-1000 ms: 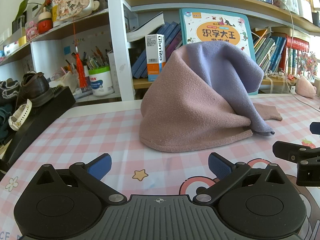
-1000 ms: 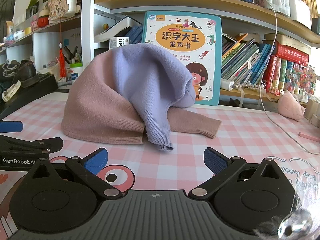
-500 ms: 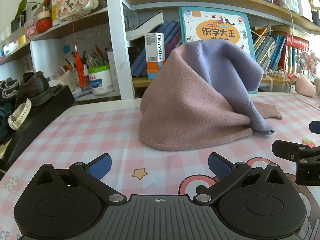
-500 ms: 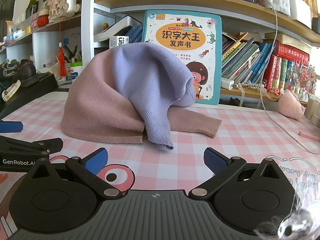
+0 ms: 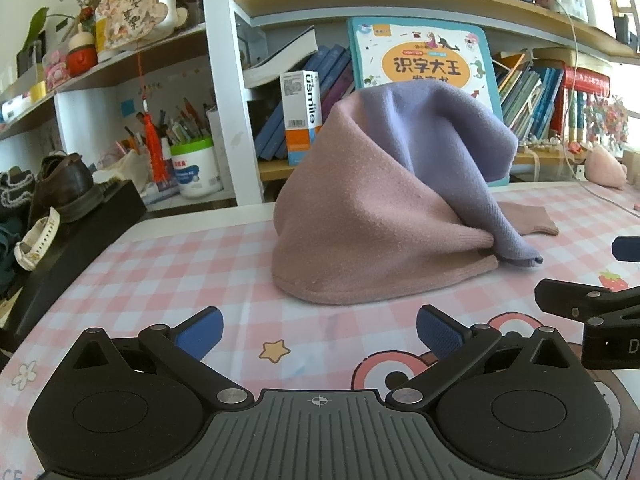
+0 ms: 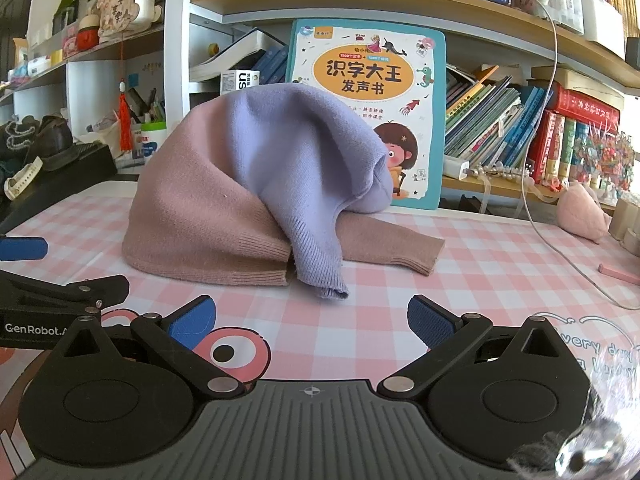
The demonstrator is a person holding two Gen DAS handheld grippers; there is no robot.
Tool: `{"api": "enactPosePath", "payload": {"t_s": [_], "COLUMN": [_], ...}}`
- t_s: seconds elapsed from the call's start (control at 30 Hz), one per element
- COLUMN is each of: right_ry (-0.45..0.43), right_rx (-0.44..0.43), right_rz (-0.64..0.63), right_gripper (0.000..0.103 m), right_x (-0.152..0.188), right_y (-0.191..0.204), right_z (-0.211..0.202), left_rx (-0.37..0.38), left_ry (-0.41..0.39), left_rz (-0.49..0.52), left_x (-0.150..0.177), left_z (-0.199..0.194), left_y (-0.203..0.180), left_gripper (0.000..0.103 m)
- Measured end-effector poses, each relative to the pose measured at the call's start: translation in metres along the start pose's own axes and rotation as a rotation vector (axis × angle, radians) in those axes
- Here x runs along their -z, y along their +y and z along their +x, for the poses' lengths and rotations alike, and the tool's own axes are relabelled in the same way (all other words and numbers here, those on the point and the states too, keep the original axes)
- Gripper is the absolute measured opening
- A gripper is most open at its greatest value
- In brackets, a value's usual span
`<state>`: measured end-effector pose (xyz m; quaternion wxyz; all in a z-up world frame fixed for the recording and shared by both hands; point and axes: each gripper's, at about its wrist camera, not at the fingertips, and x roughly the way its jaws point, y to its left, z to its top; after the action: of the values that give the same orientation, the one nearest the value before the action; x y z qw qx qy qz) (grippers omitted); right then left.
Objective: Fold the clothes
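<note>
Pink-checked tabletop (image 5: 168, 264) carries the heaped sweater (image 5: 360, 216); both my left claw (image 5: 318, 330) and right claw (image 6: 312, 320) are released, so I'd pinch its hem corners first.

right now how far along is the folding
Nothing looks done: the pink and purple sweater sits heaped on the checked tablecloth, one pink sleeve trailing flat. Nothing is in hand; the left tool and right tool are open, short of it. Spreading and every fold remain.
</note>
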<state>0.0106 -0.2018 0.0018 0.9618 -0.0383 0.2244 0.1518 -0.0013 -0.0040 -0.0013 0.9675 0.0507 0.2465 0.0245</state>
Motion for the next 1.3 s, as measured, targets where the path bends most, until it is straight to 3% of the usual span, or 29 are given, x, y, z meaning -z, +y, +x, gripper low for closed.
{"api": "enactPosePath", "payload": {"t_s": [0.8,0.97,1.3], "right_ry": [-0.019,0.003,-0.005], "right_rx": [-0.001,0.054,0.055], "right_rz": [-0.007,-0.007,0.008], "right_gripper": [0.103,0.103,0.103], "right_x": [-0.0009,-0.0011,0.0005], "right_y": [0.0024,0.0038,0.0003], "right_z": [-0.0050,-0.0013,-0.0021], "left_rx": [0.004,0.021,0.033], "left_ry": [-0.026,-0.019,-0.023], "left_rz": [0.020,0.024,0.002], "left_x": [0.0005,-0.0004,0.0006], "left_z": [-0.0049,-0.0038,-0.0043], "left_y": [-0.0036,-0.0037,-0.0004], "left_gripper": [0.103,0.103,0.103]}}
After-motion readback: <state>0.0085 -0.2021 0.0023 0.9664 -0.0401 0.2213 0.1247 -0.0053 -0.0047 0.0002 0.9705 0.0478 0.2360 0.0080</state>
